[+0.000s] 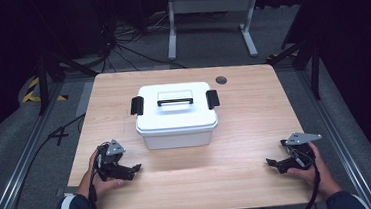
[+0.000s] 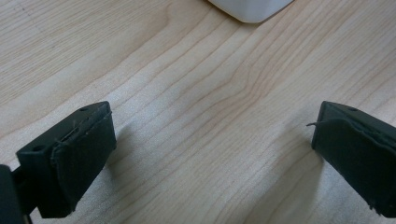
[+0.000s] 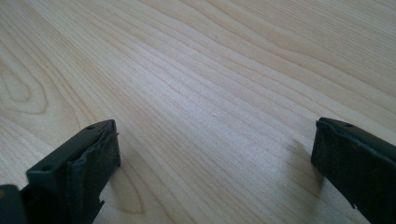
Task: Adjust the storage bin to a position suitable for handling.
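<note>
The white box (image 1: 176, 116) sits at the middle of the worktop (image 1: 249, 169), lid on, with a black clip (image 1: 137, 105) on its left end, another clip (image 1: 212, 99) on its right end and a black handle (image 1: 174, 101) lying flat on top. The left tongs (image 1: 135, 167) rest near the box's near-left corner, jaws wide with nothing between them. The right tongs (image 1: 270, 162) rest well apart from it at the near right, also wide and empty. Likely trouble: working one clip alone could slide or tip the light box, since nothing braces it. A pad (image 2: 79, 158) could also slip off a smooth clip, and lifting by the handle with a clip undone could leave the base behind.
</note>
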{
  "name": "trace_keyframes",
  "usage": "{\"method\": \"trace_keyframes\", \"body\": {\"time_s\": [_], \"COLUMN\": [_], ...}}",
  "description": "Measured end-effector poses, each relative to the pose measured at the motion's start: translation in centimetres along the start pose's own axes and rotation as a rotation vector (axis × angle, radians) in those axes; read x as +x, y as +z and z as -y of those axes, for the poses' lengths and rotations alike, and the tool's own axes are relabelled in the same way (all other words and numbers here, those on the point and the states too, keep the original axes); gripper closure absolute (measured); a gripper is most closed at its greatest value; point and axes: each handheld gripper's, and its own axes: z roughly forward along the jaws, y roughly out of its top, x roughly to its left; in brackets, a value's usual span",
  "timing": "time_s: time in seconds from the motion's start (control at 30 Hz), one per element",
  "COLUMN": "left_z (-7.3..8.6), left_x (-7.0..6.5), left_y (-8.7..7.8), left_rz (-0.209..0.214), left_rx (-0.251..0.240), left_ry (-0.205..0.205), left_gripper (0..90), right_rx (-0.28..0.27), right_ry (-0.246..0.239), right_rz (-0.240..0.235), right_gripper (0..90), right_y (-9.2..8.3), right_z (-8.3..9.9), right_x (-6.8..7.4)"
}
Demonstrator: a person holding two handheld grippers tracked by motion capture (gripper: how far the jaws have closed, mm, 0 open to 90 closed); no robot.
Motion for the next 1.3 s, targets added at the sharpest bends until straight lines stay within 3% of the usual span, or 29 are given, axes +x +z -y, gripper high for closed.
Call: {"method": "trace_keyframes", "body": {"time_s": [0.1,0.9,1.3], "left_z": [0.11,0.14,0.14], "left_x": [0.18,0.21,0.21], "left_y": [-0.02,-0.02,-0.03], "left_rz": [0.027,0.029,0.030], "left_rx": [-0.004,-0.005,-0.005], "left_ry": [0.010,0.012,0.011], "left_gripper": [0.2,0.1,0.2], "right_rx": [0.000,0.012,0.014], "right_ry": [0.002,0.009,-0.019], "right_rz": [0.004,0.011,-0.004], "right_gripper": [1.4,1.2,17.2], "right_y": [0.01,-0.02,-0.50], "right_z": [0.01,-0.10,-0.43], "right_x": [0.02,0.00,0.09]}}
